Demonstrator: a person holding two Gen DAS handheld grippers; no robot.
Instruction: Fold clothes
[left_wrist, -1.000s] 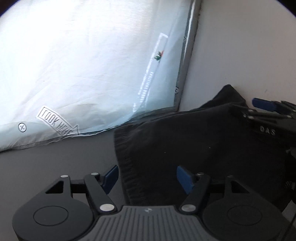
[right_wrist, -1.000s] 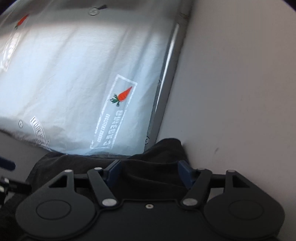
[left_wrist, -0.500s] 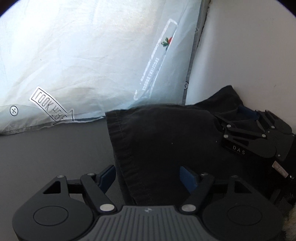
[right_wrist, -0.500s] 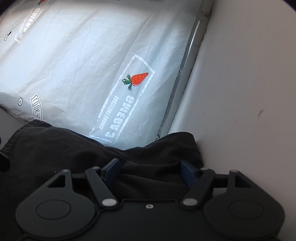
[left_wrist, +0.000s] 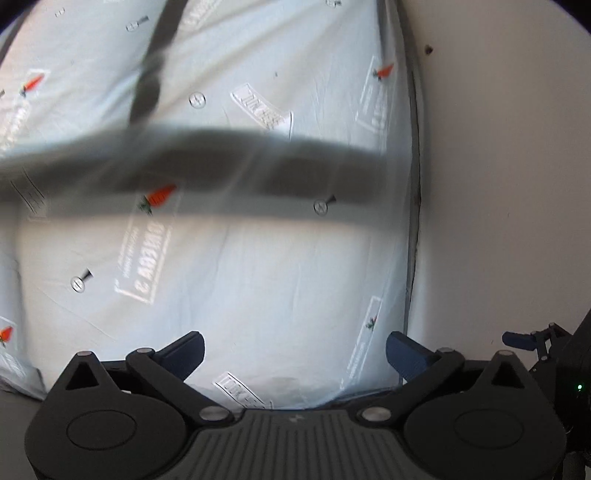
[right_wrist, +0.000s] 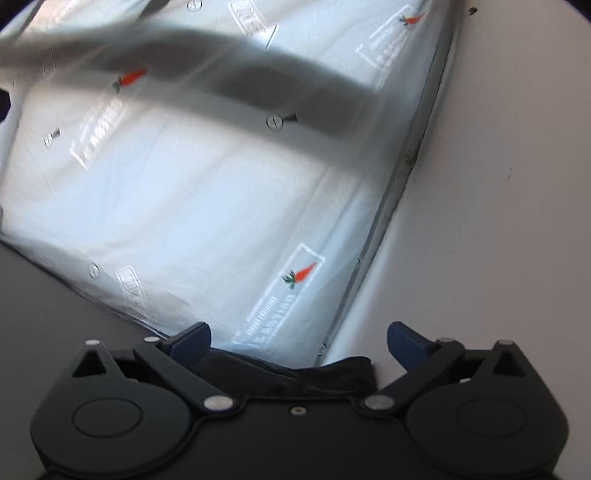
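The black garment (right_wrist: 295, 373) shows only in the right wrist view, as a crumpled edge low down by the wall. My right gripper (right_wrist: 297, 336) is above it, jaws opening wide, and the pads do not touch the cloth. My left gripper (left_wrist: 295, 349) is also opening, with nothing between its blue fingertips (left_wrist: 188, 349); it faces the pale blue sheet (left_wrist: 258, 277). The left wrist view has no garment in it. The right gripper (left_wrist: 524, 339) peeks in at that view's right edge.
The pale blue sheet (right_wrist: 203, 184), printed with carrots and labels, slopes up against a white wall (right_wrist: 498, 184). A dark blurred band (left_wrist: 221, 162) crosses the sheet. A grey surface (right_wrist: 44, 314) lies at the lower left.
Both grippers have lifted and swung away from the black garment and their jaws have widened. The garment has left the left view; only its edge remains in the right view.
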